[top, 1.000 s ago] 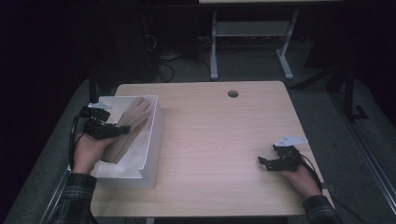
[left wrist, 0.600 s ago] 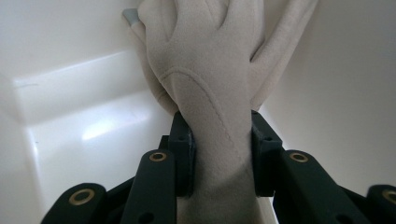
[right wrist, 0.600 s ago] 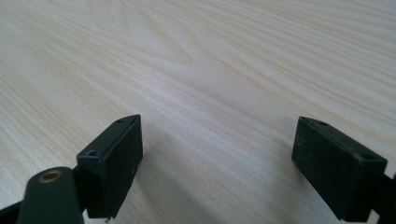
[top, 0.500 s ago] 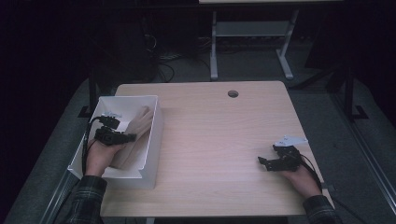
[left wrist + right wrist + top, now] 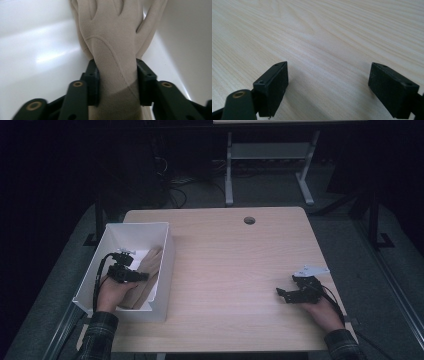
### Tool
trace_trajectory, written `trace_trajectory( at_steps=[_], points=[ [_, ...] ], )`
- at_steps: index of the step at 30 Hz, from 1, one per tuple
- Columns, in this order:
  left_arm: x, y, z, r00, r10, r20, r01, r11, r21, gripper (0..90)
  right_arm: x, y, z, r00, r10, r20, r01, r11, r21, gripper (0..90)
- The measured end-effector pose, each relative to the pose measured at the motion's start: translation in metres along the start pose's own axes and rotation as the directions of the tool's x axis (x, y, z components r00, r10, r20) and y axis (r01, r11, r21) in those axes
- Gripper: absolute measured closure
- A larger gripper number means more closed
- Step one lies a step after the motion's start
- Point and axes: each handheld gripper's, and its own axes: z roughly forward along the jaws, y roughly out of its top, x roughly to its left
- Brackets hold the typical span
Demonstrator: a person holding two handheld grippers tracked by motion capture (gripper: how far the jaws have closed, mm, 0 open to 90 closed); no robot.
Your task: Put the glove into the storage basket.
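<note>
One beige glove (image 5: 113, 45) is what we note first: it lies inside the white bin (image 5: 165, 270) at the left edge of the table (image 5: 240, 265), its fingers pointing away along the bin floor toward the far wall. In the left gripper view we see the jaws of the left gripper (image 5: 117, 82) pressed against both sides of the glove's cuff, pinching it between the black pads (image 5: 93, 82); the cloth bulges slightly above the grip. From the high view we log the left gripper (image 5: 142, 276) lowered into the bin, the left hand (image 5: 111, 294) behind it, a plaid sleeve (image 5: 97, 335) at the bottom edge. The glove (image 5: 145, 275) shows there as a tan strip along the bin's right wall. Well apart, near the table's right front, the right gripper (image 5: 281, 293) sits low over bare wood with the right hand (image 5: 320, 307) behind it. In the right gripper view we record its jaws spread wide, nothing between them but pale wood grain. A small round hole (image 5: 249, 220) marks the table's far edge.
</note>
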Motion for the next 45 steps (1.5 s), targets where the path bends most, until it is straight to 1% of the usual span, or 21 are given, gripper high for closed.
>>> trace_trajectory(
  at_steps=[1, 2, 3, 7, 15, 16, 18, 19, 22, 27, 28, 30, 31, 32, 33, 35, 36, 37, 40, 43, 45],
  points=[
    [0.0, 0.0, 0.0, 1.0, -0.008, -0.006, 0.008, 1.0, -0.003, 49.1, 0.0, 0.0, 0.0, 1.0, 0.0, 0.0, 0.0, 1.0, 0.0, 16.1],
    [0.0, 0.0, 0.0, 0.9999, -0.011, -0.012, 0.011, 0.9999, -0.01, 49.1, 0.0, 0.0, 0.0, 1.0, 0.0, 0.0, 0.0, 1.0, 0.0, 16.1],
    [0.001, 0.001, -0.001, 0.9995, -0.025, -0.018, 0.025, 0.9995, -0.02, 40.1, 0.0, 0.0, 0.0, 1.0, 0.0, 0.0, 0.0, 1.0, 0.0, 16.1],
    [0.002, 0.003, -0.009, 0.999, -0.021, -0.039, 0.019, 0.9986, -0.048, 33.1, 0.0, 0.0, 0.0, 1.0, 0.0, 0.0, 0.0, 1.0, 0.0, 16.1],
    [-0.002, 0.017, -0.033, 0.9991, -0.002, -0.042, -0.002, 0.9934, -0.114, 28.6, 0.0, 0.0, 0.0, 1.0, 0.0, 0.0, 0.0, 1.0, 0.0, 16.1],
    [-0.006, 0.022, -0.041, 0.999, 0.011, -0.042, -0.016, 0.9918, -0.127, 28.6, 0.0, 0.0, 0.0, 1.0, 0.0, 0.0, 0.0, 1.0, 0.0, 16.1],
    [-0.008, 0.026, -0.044, 0.999, 0.018, -0.041, -0.024, 0.9901, -0.139, 28.6, 0.0, 0.0, 0.0, 1.0, 0.0, 0.0, 0.0, 1.0, 0.0, 16.1],
    [-0.012, 0.032, -0.053, 0.9991, 0.027, -0.033, -0.032, 0.9873, -0.156, 28.6, 0.0, 0.0, 0.0, 1.0, 0.0, 0.0, 0.0, 1.0, 0.0, 16.1],
    [-0.017, 0.04, -0.061, 0.9989, 0.044, -0.017, -0.047, 0.9836, -0.174, 28.6, 0.0, 0.0, 0.0, 1.0, -0.001, 0.0, 0.001, 1.0, 0.0, 16.1],
    [-0.033, 0.056, -0.073, 0.9966, 0.077, 0.028, -0.07, 0.9767, -0.203, 28.5, 0.0, 0.0, 0.0, 1.0, 0.001, 0.0, -0.001, 1.0, -0.002, 16.1],
    [-0.042, 0.062, -0.076, 0.9948, 0.094, 0.039, -0.083, 0.9718, -0.22, 28.2, 0.0, 0.0, 0.0, 1.0, 0.001, 0.0, -0.001, 1.0, -0.002, 16.1],
    [-0.045, 0.065, -0.077, 0.9941, 0.099, 0.043, -0.087, 0.9701, -0.226, 28.0, 0.0, 0.0, 0.0, 1.0, 0.001, 0.0, -0.001, 1.0, -0.002, 16.1],
    [-0.055, 0.071, -0.078, 0.9918, 0.116, 0.055, -0.1, 0.9658, -0.239, 27.9, 0.0, 0.0, 0.0, 1.0, 0.001, -0.001, -0.001, 1.0, -0.002, 16.0],
    [-0.055, 0.071, -0.078, 0.9918, 0.116, 0.055, -0.1, 0.9658, -0.239, 27.9, 0.0, 0.0, 0.0, 1.0, 0.001, -0.001, -0.001, 1.0, -0.002, 16.0],
    [-0.065, 0.077, -0.076, 0.9881, 0.136, 0.072, -0.114, 0.9621, -0.248, 27.7, 0.0, 0.0, 0.0, 1.0, 0.0, -0.001, 0.0, 1.0, -0.002, 16.1],
    [-0.075, 0.082, -0.074, 0.9845, 0.155, 0.082, -0.13, 0.9595, -0.25, 27.7, 0.0, 0.0, 0.0, 1.0, 0.0, 0.0, 0.0, 1.0, -0.002, 16.0],
    [-0.075, 0.082, -0.074, 0.9845, 0.155, 0.082, -0.13, 0.9595, -0.25, 27.4, 0.0, 0.0, 0.0, 1.0, 0.0, 0.0, 0.0, 1.0, -0.002, 16.0],
    [-0.085, 0.087, -0.072, 0.9805, 0.174, 0.091, -0.147, 0.9559, -0.255, 27.3, 0.0, 0.0, 0.0, 1.0, 0.0, 0.0, 0.0, 1.0, -0.002, 16.0],
    [-0.101, 0.093, -0.068, 0.9736, 0.199, 0.111, -0.165, 0.9508, -0.262, 27.0, 0.0, 0.0, 0.0, 1.0, 0.001, 0.0, -0.001, 1.0, -0.002, 16.1],
    [-0.111, 0.096, -0.065, 0.9698, 0.208, 0.127, -0.167, 0.9471, -0.274, 26.9, 0.0, 0.0, 0.0, 1.0, 0.0, 0.0, 0.0, 1.0, -0.002, 16.0],
    [-0.127, 0.099, -0.06, 0.9648, 0.222, 0.141, -0.175, 0.9425, -0.285, 26.8, 0.0, 0.0, 0.0, 1.0, 0.0, -0.001, 0.0, 1.0, -0.002, 16.1]
  ],
)
